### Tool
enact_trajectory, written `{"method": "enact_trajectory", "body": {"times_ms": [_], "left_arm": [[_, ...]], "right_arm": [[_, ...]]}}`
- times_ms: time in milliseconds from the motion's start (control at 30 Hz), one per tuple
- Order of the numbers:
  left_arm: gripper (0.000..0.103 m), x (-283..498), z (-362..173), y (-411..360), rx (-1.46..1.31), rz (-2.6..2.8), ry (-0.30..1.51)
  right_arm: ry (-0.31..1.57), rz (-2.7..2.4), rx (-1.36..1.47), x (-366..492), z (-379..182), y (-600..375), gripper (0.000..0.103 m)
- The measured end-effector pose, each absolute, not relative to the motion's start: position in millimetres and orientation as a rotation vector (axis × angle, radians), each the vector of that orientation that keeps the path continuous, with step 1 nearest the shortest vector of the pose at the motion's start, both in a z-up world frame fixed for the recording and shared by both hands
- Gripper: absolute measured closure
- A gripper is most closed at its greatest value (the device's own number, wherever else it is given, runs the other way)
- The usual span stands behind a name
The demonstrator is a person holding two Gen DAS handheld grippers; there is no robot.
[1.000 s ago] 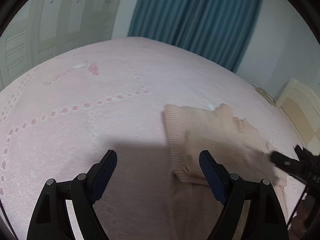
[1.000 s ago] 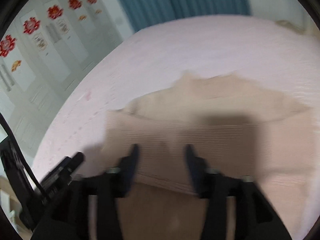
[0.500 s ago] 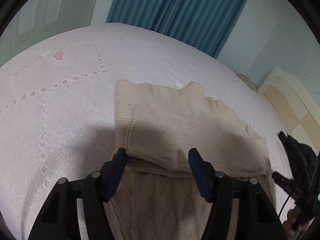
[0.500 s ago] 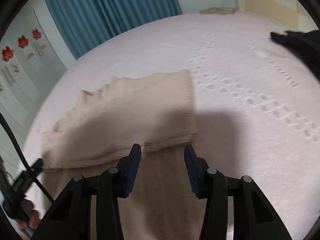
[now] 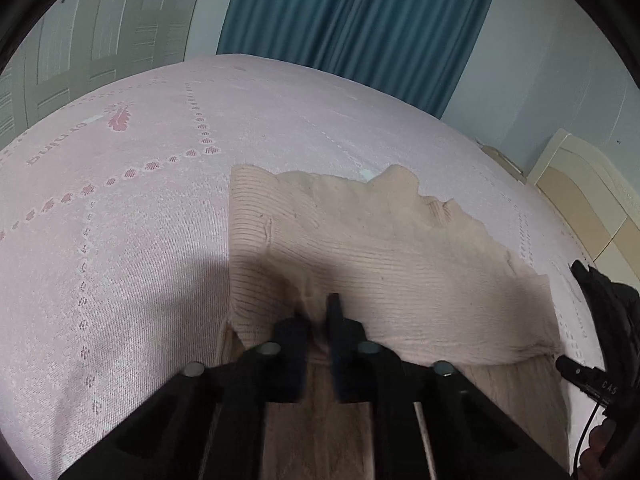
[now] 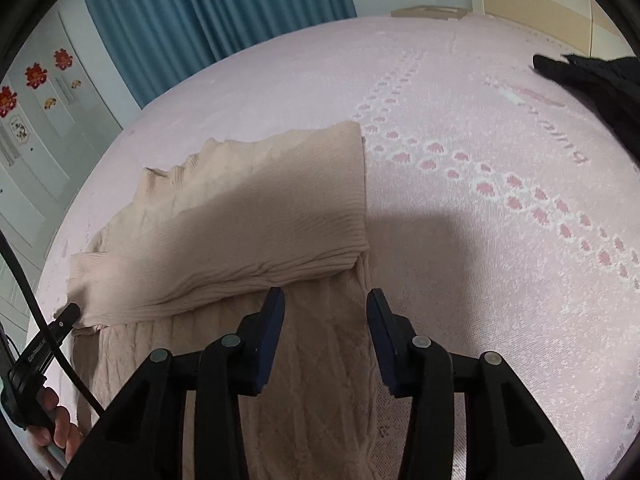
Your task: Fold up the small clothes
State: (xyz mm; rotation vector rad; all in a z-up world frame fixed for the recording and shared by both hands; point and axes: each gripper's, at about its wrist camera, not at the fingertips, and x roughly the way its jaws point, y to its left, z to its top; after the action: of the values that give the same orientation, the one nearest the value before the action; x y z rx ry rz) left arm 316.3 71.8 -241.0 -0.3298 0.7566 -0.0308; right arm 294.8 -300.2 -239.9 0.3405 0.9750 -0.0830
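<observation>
- My left gripper (image 5: 318,312) has just closed; its jaws pinch a tuck of the beige knit sweater (image 5: 384,256) at the near folded edge.
- My right gripper (image 6: 325,300) stands part-open just over the same fold's other end, its jaws having narrowed a moment ago; knit lies between and below the pads, but they do not press on it.
- The sweater lies directly ahead of both grippers on the pink bedspread (image 5: 120,240). Its folded band runs crosswise, from one gripper to the other.
- Judgement: the coming lift turns on both ends being held; the right side is not yet secured.
- Hidden: the sweater's near portion passes under both grippers, out of frame. A dark item (image 6: 592,80) at far right cannot be identified.
</observation>
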Motion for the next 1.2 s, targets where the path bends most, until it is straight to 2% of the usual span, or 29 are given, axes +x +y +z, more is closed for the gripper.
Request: {"method": "enact_trajectory", "body": {"times_ms": [167, 333, 433, 567, 667, 833, 1100, 1200], "left_arm": [[0.096, 306.9, -221.8, 72.4, -0.342, -0.031, 0.642], [0.096, 317.9, -237.7, 59.5, -0.261, 0.026, 0.744], [0.093, 319.5, -241.7, 58.9, -0.242, 0.069, 0.777], [0.074, 317.4, -240.9, 41.2, -0.117, 0.115, 0.786], [0.069, 318.2, -241.1, 24.3, 0.003, 0.171, 0.792], [0.060, 318.3, -239.9, 25.6, 0.024, 0.209, 0.794], [0.058, 314.4, -239.2, 30.4, -0.008, 0.201, 0.793], [0.058, 313.1, -238.9, 32.4, -0.027, 0.190, 0.790]], "right_arm": [[0.978, -0.084, 0.361, 296.7, -242.1, -303.5, 0.060], [0.994, -0.124, 0.289, 298.6, -244.4, -293.7, 0.060], [0.980, -0.163, 0.222, 297.6, -243.2, -286.1, 0.060], [0.930, -0.184, 0.126, 293.5, -235.9, -274.4, 0.060], [0.899, -0.177, 0.092, 290.9, -231.5, -267.9, 0.060], [0.884, -0.172, 0.058, 290.0, -229.6, -261.4, 0.060], [0.877, -0.168, 0.034, 288.8, -229.3, -253.6, 0.060], [0.905, -0.126, 0.047, 289.9, -230.0, -251.8, 0.063]]}}
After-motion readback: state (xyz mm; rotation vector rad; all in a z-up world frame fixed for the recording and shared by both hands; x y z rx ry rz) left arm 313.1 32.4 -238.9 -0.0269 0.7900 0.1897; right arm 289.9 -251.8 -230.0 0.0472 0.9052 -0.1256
